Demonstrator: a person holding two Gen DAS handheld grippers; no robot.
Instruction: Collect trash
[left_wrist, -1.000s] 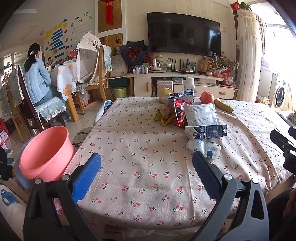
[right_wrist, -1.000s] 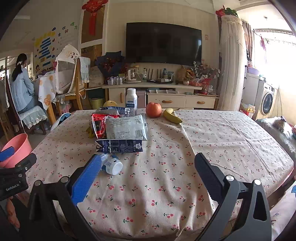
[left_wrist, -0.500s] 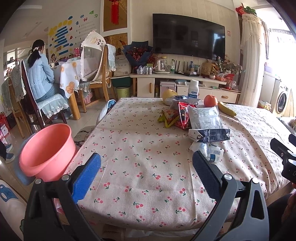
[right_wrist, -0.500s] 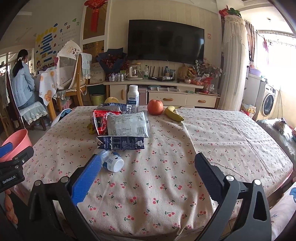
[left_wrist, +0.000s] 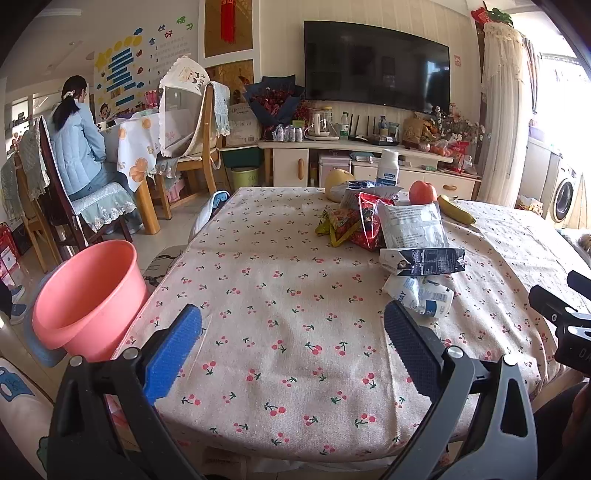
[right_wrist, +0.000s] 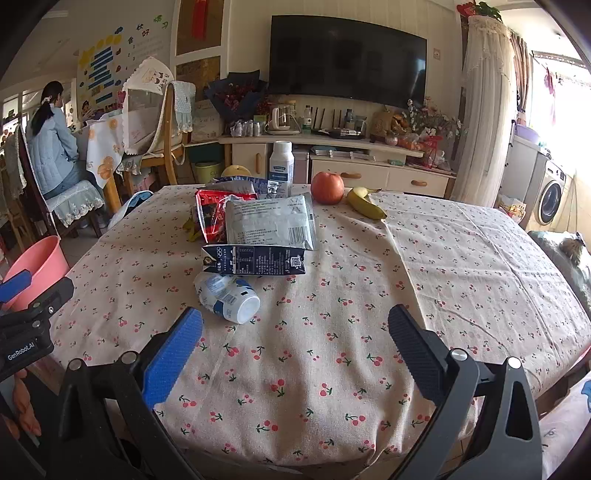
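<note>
Crumpled plastic bottle, flat carton, glossy wrappers; both tools spread wide, holding nothing.

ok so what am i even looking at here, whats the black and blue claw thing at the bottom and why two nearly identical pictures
Each picture comes from a camera mounted on a hand-held gripper; a person carries one per hand. One view shows the left gripper, the other the right gripper. Both are open and hold nothing. Ahead is a table with a cherry-print cloth. On it lie trash items: a crushed white bottle, a dark blue carton, a grey packet and a red wrapper. Behind are an apple and a banana. A pink bucket stands beside the table.
</note>
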